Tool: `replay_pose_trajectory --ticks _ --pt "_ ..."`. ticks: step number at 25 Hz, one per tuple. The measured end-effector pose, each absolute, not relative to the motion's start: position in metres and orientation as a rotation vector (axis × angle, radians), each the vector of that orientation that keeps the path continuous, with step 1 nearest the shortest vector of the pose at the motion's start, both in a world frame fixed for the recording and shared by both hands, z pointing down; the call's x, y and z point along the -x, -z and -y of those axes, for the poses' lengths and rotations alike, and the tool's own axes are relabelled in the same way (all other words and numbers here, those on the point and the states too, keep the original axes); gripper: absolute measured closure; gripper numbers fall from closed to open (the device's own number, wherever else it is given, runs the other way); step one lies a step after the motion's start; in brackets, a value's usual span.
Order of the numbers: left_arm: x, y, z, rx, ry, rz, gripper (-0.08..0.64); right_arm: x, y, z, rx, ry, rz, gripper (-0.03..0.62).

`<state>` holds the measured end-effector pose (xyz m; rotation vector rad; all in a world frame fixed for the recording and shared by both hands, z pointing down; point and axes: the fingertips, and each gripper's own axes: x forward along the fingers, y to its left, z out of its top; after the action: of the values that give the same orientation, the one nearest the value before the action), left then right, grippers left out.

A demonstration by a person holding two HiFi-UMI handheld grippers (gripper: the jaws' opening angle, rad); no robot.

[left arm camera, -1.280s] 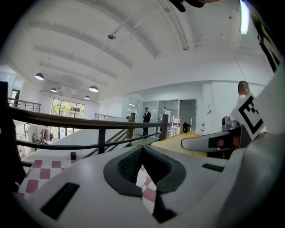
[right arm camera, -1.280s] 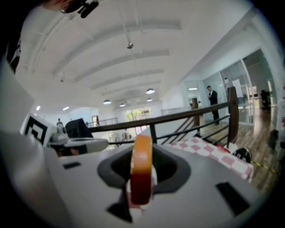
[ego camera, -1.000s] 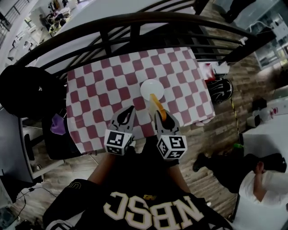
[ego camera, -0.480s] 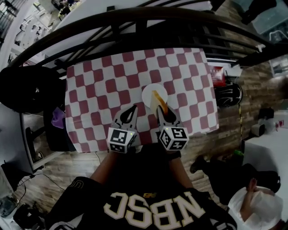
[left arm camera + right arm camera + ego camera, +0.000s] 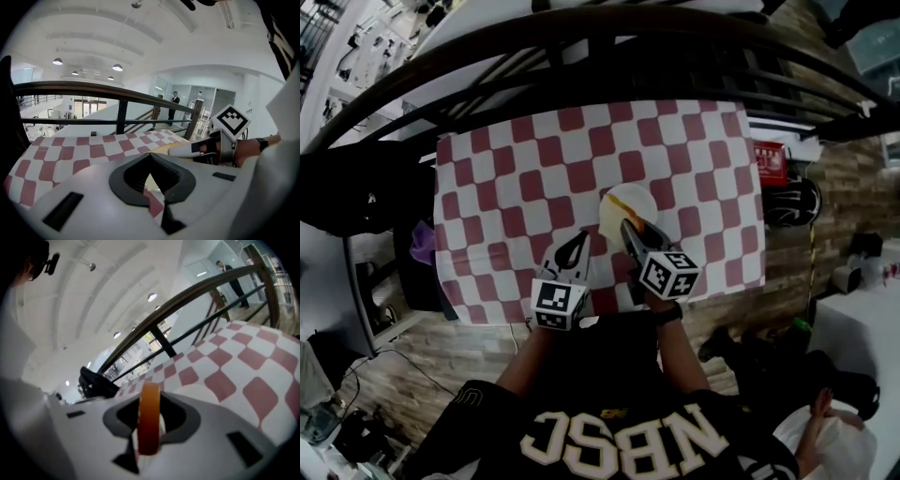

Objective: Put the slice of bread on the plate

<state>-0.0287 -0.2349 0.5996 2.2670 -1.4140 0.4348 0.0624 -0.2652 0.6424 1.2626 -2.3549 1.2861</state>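
Note:
A white plate (image 5: 648,198) sits on the red-and-white checked tablecloth (image 5: 516,178), right of the table's middle. My right gripper (image 5: 629,226) is shut on the slice of bread (image 5: 617,207), which stands on edge between the pads and reaches over the plate's near side. In the right gripper view the bread (image 5: 150,420) shows as an orange crust edge-on between the jaws. My left gripper (image 5: 578,242) hovers over the cloth left of the plate, its jaws together with nothing in them. In the left gripper view the right gripper (image 5: 187,150) is at the right.
A black railing (image 5: 581,56) runs behind the table. A dark chair with a black bag (image 5: 356,187) and a purple item (image 5: 422,242) stands at the left. At the right lie a red box (image 5: 769,161) and a dark helmet (image 5: 797,202). The table's near edge is below both grippers.
Both grippers have come down toward the table. The right one has carried the bread lower over the plate and rolled a little. The left one stays shut beside it.

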Motion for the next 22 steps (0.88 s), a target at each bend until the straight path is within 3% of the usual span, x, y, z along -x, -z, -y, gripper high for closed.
replay_pose_trajectory --ticks 7,16,22 --pt "0.026 -0.602 0.241 -2.284 -0.441 1.454 0.541 -0.066 -0.666 0.283 -1.189 -1.287 2.315 0.489" --pt "0.017 -0.617 0.232 -2.265 -0.492 1.441 0.541 -0.084 -0.689 0.299 -1.191 -1.015 2.239 0.466" --pt "0.016 -0.608 0.231 -2.303 -0.528 1.449 0.541 -0.095 -0.706 0.307 -1.179 -0.585 2.087 0.374"
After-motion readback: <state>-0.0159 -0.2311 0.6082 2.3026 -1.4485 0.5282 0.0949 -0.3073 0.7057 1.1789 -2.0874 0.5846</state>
